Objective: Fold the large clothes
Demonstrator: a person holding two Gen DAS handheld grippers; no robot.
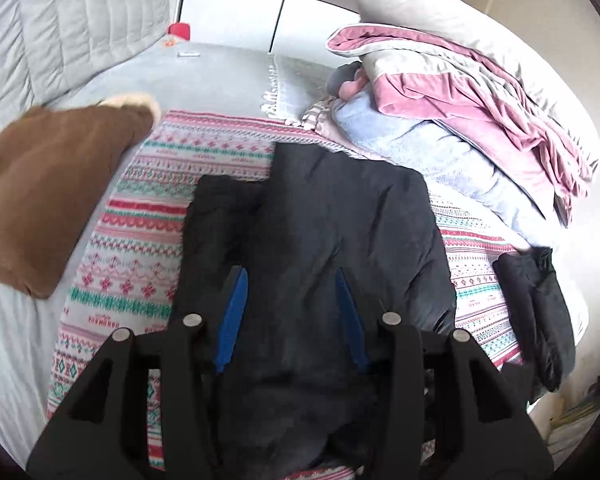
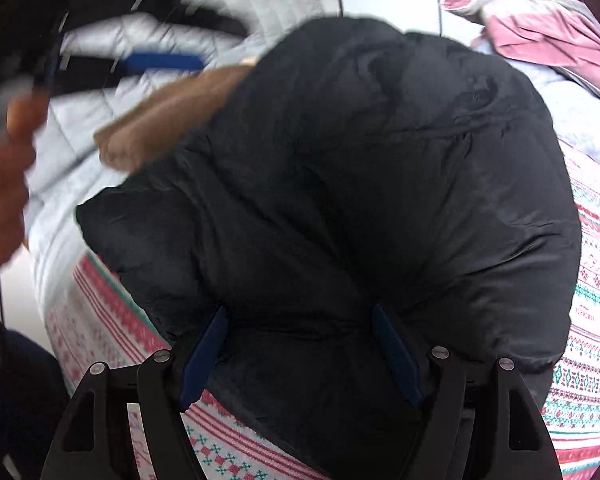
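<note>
Nearest, the left tool (image 1: pixel 290 280) hangs over a puffy black padded jacket (image 1: pixel 320 240), its blue-padded fingers (image 1: pixel 234 312) parted and clear of the fabric, nothing between them. The right tool (image 2: pixel 300 320) also stands wide, with the jacket's near edge bulging up between its blue fingers (image 2: pixel 204 356); whether they press on it cannot be told. The jacket lies bunched on a pink, white and teal patterned knit blanket (image 1: pixel 140 240) spread over the bed. To the left rests a brown cushion with a fluffy cream edge (image 1: pixel 48 192). Farther right, a pile of pink and pale grey bedding (image 1: pixel 460 92) is heaped, with a small black garment (image 1: pixel 540 312) beside it. A grey quilted headboard (image 1: pixel 60 28) stands behind.
</note>
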